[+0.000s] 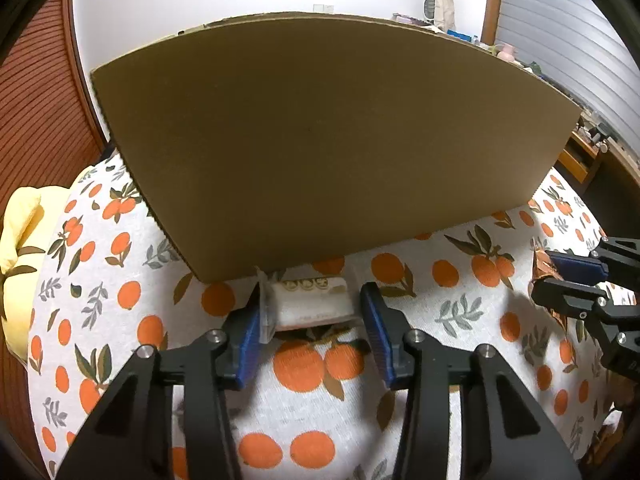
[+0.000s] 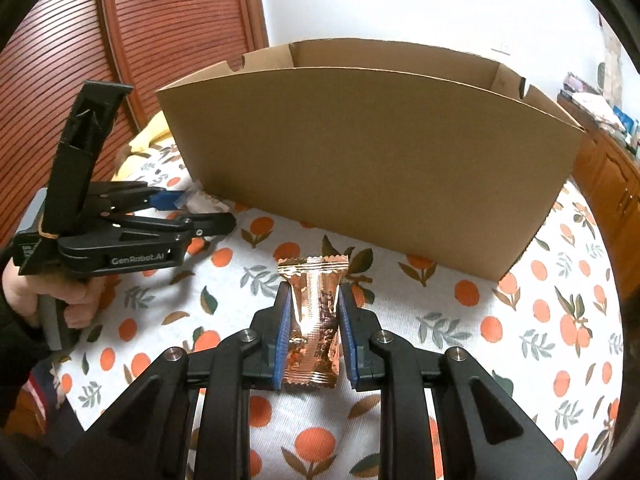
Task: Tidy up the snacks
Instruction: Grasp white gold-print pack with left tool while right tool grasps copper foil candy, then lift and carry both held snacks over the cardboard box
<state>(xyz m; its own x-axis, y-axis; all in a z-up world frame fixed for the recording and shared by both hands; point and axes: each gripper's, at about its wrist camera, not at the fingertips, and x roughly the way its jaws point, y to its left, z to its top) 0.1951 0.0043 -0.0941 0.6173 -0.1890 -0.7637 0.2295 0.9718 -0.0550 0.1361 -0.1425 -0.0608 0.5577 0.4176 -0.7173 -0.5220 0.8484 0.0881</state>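
Note:
A white snack packet (image 1: 310,304) lies on the orange-print tablecloth right in front of the cardboard box (image 1: 320,140). My left gripper (image 1: 312,320) is open, its blue pads on either side of the packet, the left pad touching its crimped end. My right gripper (image 2: 314,328) is shut on a shiny copper snack packet (image 2: 314,320), which sits lengthwise between its pads just above the cloth. The box (image 2: 372,168) stands open-topped behind it. The left gripper (image 2: 188,212) shows at the left of the right wrist view, the right gripper (image 1: 568,280) at the right edge of the left wrist view.
The round table has an orange-print cloth (image 2: 480,320). A yellow cloth (image 1: 20,240) lies at its left edge. A red slatted door (image 2: 80,60) stands behind on the left, a wooden cabinet (image 2: 612,176) on the right.

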